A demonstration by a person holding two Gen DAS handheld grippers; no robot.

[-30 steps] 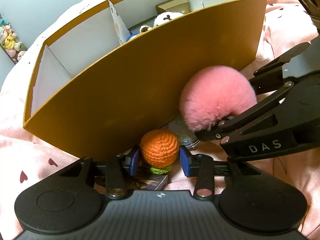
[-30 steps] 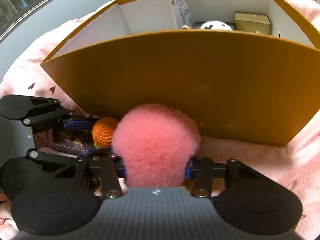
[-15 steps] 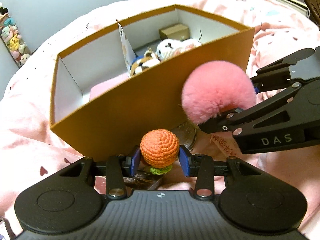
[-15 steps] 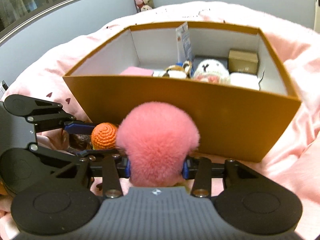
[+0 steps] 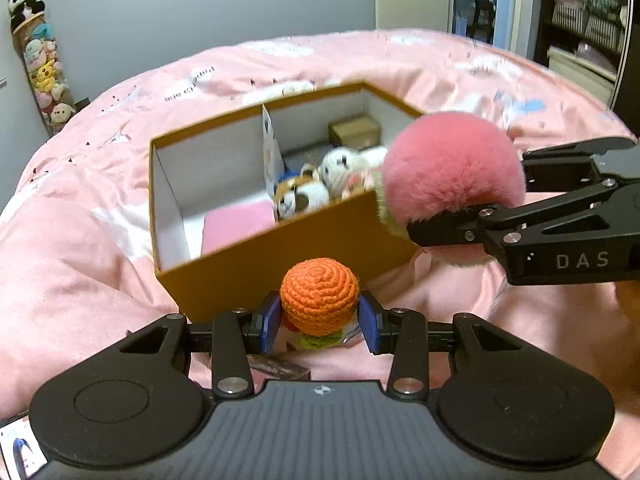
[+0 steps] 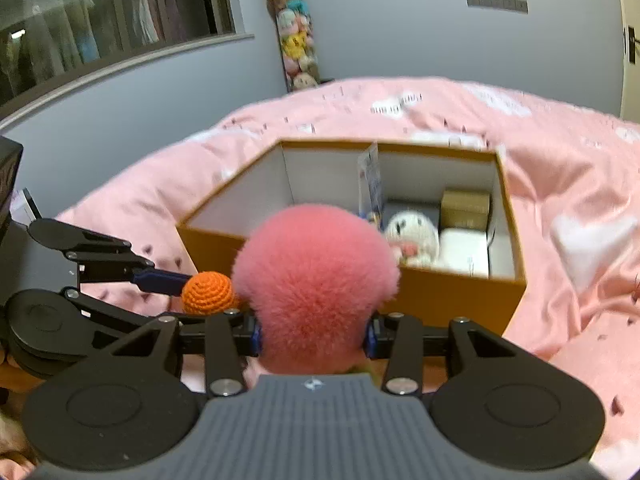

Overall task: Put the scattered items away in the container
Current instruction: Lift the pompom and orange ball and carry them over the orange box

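Observation:
My left gripper (image 5: 319,322) is shut on an orange crochet ball (image 5: 319,296) with a green base, held above the bed in front of the brown box (image 5: 280,256). My right gripper (image 6: 312,338) is shut on a fluffy pink pompom (image 6: 316,284), held near the box's front right corner; it also shows in the left wrist view (image 5: 452,168). The orange ball shows at the left in the right wrist view (image 6: 208,294). The box (image 6: 460,292) is open and white inside.
The box holds plush toys (image 5: 320,184), a pink pad (image 5: 236,226), a small brown carton (image 5: 354,130) and an upright card divider (image 5: 270,152). It stands on a pink bedspread (image 5: 80,248). A column of plush toys (image 6: 294,40) hangs on the grey wall.
Both grippers have risen and pulled back with their items. The box now appears lower and farther, and its inside shows.

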